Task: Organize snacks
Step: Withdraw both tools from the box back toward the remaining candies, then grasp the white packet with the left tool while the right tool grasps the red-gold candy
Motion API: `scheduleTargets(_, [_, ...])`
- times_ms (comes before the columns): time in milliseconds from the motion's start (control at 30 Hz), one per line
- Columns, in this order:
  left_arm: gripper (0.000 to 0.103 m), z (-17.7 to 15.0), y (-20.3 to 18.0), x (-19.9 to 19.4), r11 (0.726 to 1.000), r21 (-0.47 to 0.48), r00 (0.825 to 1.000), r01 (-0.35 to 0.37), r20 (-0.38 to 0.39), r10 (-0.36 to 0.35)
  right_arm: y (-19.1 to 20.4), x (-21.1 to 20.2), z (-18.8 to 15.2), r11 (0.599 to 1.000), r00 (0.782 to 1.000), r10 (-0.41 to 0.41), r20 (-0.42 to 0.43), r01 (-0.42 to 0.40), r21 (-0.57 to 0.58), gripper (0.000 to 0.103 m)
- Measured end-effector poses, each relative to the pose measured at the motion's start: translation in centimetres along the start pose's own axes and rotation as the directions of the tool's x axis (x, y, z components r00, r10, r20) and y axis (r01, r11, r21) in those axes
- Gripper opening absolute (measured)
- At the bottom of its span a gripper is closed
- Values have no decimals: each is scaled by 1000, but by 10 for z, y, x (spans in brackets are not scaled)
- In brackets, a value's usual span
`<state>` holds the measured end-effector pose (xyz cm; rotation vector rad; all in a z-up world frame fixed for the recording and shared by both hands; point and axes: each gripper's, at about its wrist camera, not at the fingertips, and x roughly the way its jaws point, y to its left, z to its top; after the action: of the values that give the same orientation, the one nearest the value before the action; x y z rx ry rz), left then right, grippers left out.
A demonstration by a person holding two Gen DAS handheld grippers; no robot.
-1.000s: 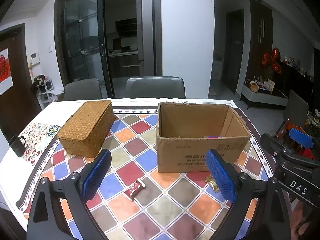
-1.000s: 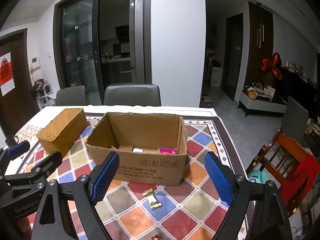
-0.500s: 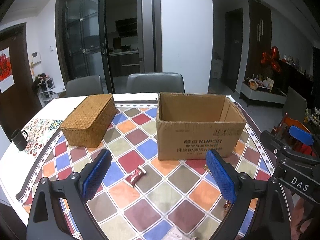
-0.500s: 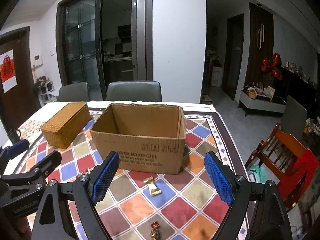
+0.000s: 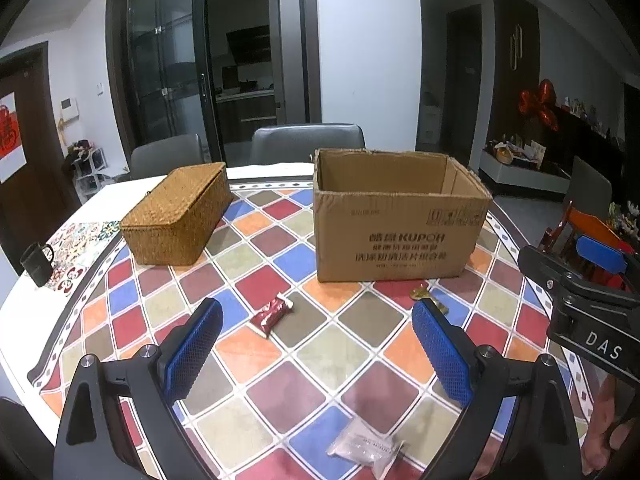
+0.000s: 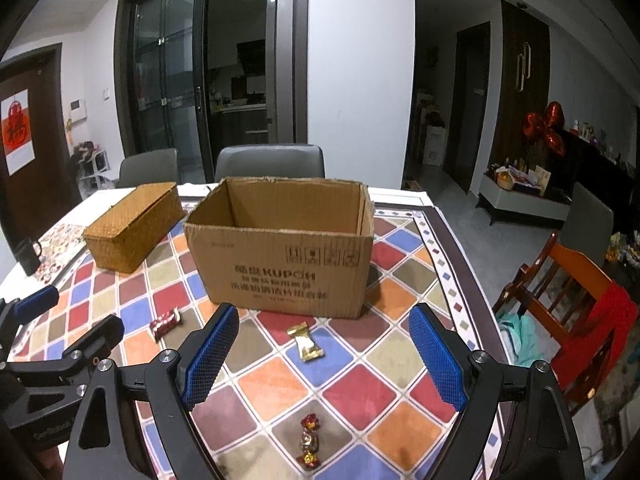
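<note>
Left wrist view first: the left gripper hangs over the checked, many-coloured tablecloth with its blue-padded jaws spread wide and nothing between them. Ahead of it lies a dark red rectangular snack packet, flat on the cloth and apart from both pads. Just beyond the right-hand pad a small gold-wrapped candy peeks out, close to the front wall of the open brown cardboard box. Near the lower edge sits a clear plastic sachet with pale contents (its print is too small to read). Left of the box, well apart from it, stands a closed woven rattan basket with a lid, and a black mug rests at the table's left edge.

From the right wrist view, the right gripper likewise stands wide open and empty. The gold-wrapped candy lies between the lines of its two fingers but farther out, touching neither. Nearer the camera is a red-and-gold twisted candy, lying lengthwise. The red packet shows off to the left, near the left gripper's black frame. What is inside the cardboard box cannot be seen from this height.
</note>
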<state>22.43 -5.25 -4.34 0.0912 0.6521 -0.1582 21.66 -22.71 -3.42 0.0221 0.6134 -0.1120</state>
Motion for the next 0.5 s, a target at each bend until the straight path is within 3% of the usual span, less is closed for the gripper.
scheduleTargets(500, [97, -47, -4, 13, 999, 29, 997, 37, -70, -35, 2, 11, -38, 1000, 998, -2, -60, 2, -7, 88])
